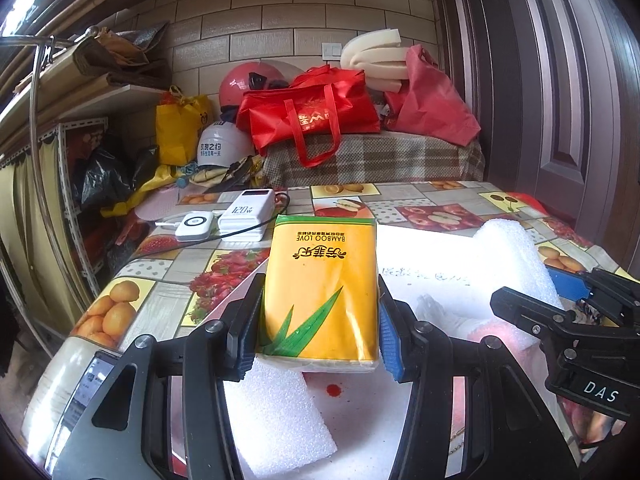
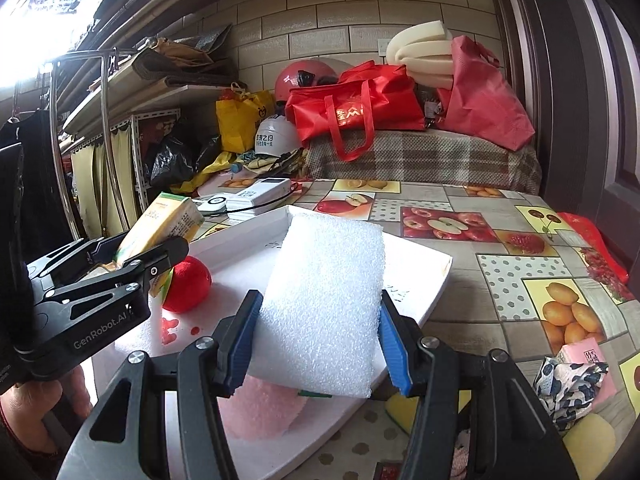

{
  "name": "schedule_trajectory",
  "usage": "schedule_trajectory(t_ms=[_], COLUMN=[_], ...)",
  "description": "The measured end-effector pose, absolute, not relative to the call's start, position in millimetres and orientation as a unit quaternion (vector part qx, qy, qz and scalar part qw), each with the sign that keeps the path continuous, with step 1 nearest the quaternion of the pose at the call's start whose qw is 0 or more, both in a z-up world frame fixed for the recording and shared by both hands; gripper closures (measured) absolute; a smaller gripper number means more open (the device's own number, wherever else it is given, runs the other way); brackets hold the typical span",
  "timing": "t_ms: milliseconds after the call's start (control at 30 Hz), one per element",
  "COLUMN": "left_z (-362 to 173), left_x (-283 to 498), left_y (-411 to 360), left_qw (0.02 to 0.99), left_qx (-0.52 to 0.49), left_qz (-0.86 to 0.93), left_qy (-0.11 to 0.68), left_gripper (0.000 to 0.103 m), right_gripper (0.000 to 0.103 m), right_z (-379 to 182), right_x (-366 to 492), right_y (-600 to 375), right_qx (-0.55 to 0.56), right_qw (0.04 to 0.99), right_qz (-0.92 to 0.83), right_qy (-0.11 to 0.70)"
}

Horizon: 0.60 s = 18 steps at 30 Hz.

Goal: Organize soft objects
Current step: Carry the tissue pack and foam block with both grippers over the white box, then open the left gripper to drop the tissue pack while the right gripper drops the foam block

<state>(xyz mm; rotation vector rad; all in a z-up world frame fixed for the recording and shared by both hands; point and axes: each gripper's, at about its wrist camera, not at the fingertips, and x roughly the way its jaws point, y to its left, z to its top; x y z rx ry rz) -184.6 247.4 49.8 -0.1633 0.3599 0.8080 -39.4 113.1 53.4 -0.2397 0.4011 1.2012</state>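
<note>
My left gripper [image 1: 320, 336] is shut on a yellow tissue pack [image 1: 320, 292] and holds it above a white tray [image 1: 360, 420]. A white foam block [image 1: 276, 416] lies in the tray under it. My right gripper [image 2: 318, 342] is shut on a second white foam sheet [image 2: 324, 304], held over the same tray [image 2: 416, 272]. In the right wrist view the left gripper [image 2: 132, 264] with the tissue pack [image 2: 160, 224] is at the left, beside a red plush ball [image 2: 188, 286]. A pink soft item [image 2: 260, 408] lies in the tray below the foam.
The table has a fruit-print cloth [image 2: 520, 248]. Two white power banks [image 1: 236, 218] with cables lie at its far left. A patterned cloth [image 2: 568, 384] and yellow sponges [image 2: 592, 444] lie at the right front. Red bags [image 1: 312, 116] and helmets are piled behind.
</note>
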Motion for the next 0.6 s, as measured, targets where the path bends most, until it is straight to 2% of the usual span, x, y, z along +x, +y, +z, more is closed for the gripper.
schedule_trajectory(t_ms=[367, 600], left_z=[46, 46], left_x=[-177, -173], left_y=[253, 251], left_qw=[0.897, 0.894], left_qx=[-0.085, -0.074], left_qz=[0.386, 0.390], left_qy=[0.199, 0.207], left_gripper=[0.053, 0.051], right_gripper=[0.047, 0.045], right_z=[53, 51], right_x=[-45, -34], right_y=[128, 140], right_qx=[-0.130, -0.123], right_qw=[0.802, 0.802], right_qz=[0.555, 0.546], right_qy=[0.179, 0.207])
